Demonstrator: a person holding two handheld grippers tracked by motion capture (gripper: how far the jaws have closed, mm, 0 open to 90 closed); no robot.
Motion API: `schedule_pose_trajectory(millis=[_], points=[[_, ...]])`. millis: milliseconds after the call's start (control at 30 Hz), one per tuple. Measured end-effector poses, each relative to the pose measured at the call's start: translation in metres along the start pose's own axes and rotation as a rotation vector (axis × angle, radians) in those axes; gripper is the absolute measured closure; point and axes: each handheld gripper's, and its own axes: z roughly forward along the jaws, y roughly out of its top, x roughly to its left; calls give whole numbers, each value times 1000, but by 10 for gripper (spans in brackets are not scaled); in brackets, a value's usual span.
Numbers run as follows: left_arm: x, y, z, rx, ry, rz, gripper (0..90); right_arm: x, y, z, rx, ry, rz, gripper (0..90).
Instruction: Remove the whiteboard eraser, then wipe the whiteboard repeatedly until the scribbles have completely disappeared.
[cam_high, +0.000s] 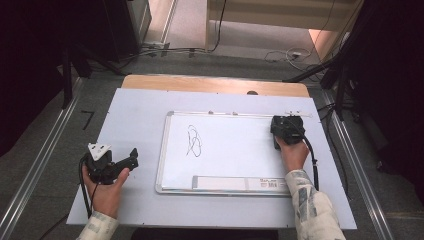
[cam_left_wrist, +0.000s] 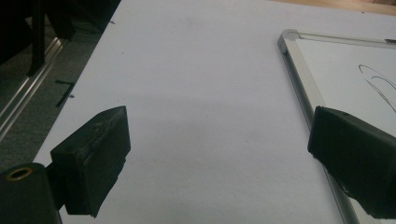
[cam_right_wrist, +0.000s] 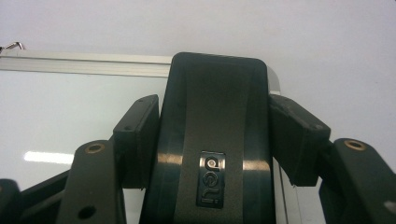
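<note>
- A whiteboard (cam_high: 225, 150) with a silver frame lies flat at the centre of the high view, on a pale sheet that covers the table (cam_high: 135, 115).
- A black scribble (cam_high: 194, 140) sits left of the board's middle; its upper loops also show at the right edge of the left gripper view (cam_left_wrist: 376, 77).
- A long grey tray strip (cam_high: 240, 183) runs along the board's lower edge.
- The right gripper (cam_right_wrist: 212, 135) is at the board's upper right corner in the high view, held by the right hand (cam_high: 292, 152).
- Its jaws are closed against both sides of a black whiteboard eraser (cam_right_wrist: 215, 140), whose raised logo plate shows low in the right gripper view; the eraser rests over the board's right frame edge.
- The left gripper (cam_left_wrist: 217, 154) is at the lower left of the high view, held by the left hand (cam_high: 105, 192) over the bare sheet, beside the board's left edge.
- Its jaws stand wide apart with nothing between them.
</note>
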Motion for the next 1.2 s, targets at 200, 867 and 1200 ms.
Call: schedule_pose_trajectory(millis=[200,867,1200], points=[[-1,0,0,1,-1,4,64,2,-1,-1,-11,-16,-18,356],[-3,0,1,6,-2,11,64,2,6,-24,-77,17,-16,355],[-4,0,1,4,-1,9,64,5,6,-28,-58,40,-22,355]])
